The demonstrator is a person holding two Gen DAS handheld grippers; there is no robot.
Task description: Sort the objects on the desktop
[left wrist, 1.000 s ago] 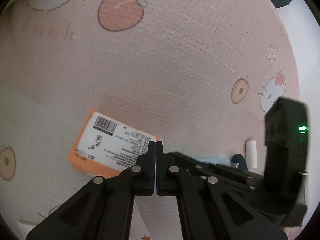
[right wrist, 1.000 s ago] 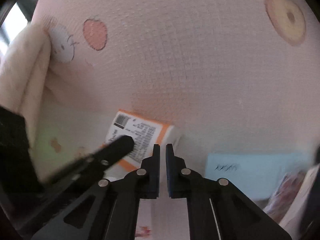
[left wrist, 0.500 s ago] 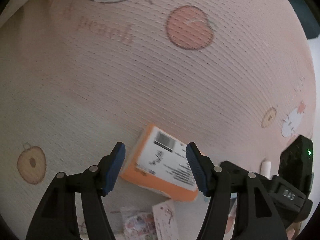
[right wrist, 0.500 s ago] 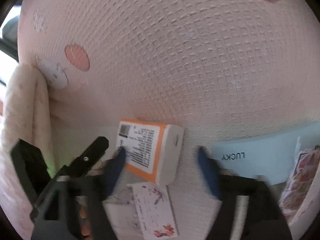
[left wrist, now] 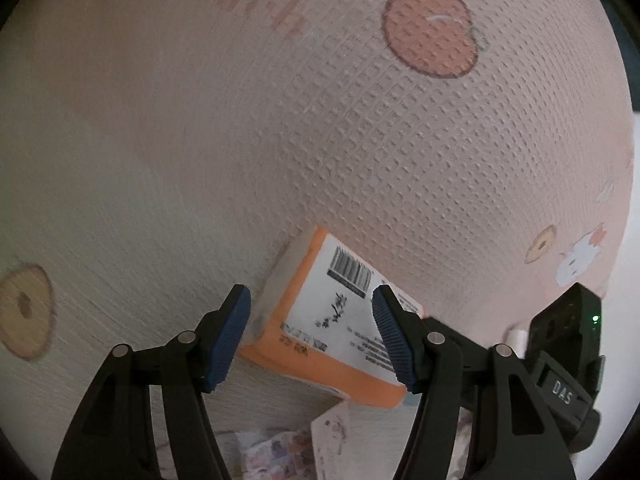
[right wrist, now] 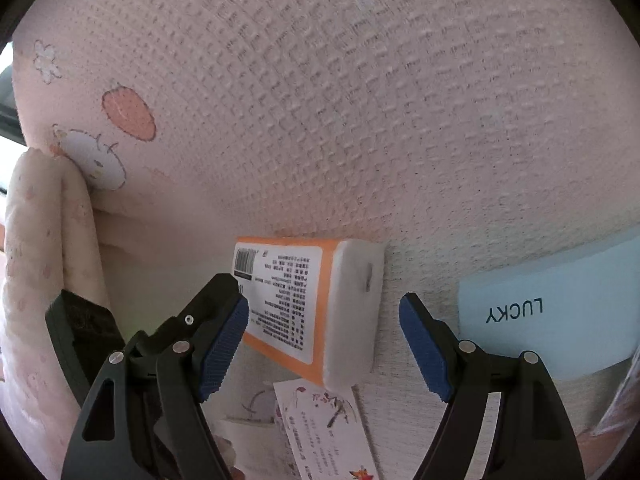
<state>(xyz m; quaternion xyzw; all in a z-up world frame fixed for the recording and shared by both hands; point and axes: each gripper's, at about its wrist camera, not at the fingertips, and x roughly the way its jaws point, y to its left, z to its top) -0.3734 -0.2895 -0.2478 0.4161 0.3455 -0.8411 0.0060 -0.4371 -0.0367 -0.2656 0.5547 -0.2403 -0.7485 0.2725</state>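
Barely started, by the look of it: nothing gripped, left gripper [left wrist: 310, 314] and right gripper [right wrist: 324, 326] both spread wide and empty. Between both sets of pads, the orange tissue pack [left wrist: 340, 320] flat on the peach-print cloth [left wrist: 320, 120], untouched. Close by, loose cards [right wrist: 324, 420], then the blue LUCKY card [right wrist: 552, 312], all unsorted.

Your left claw [left wrist: 311, 330], right claw [right wrist: 323, 347]: black linkage arms, silver rivets, ribbed blue pads; housing lettering maybe "DAS".
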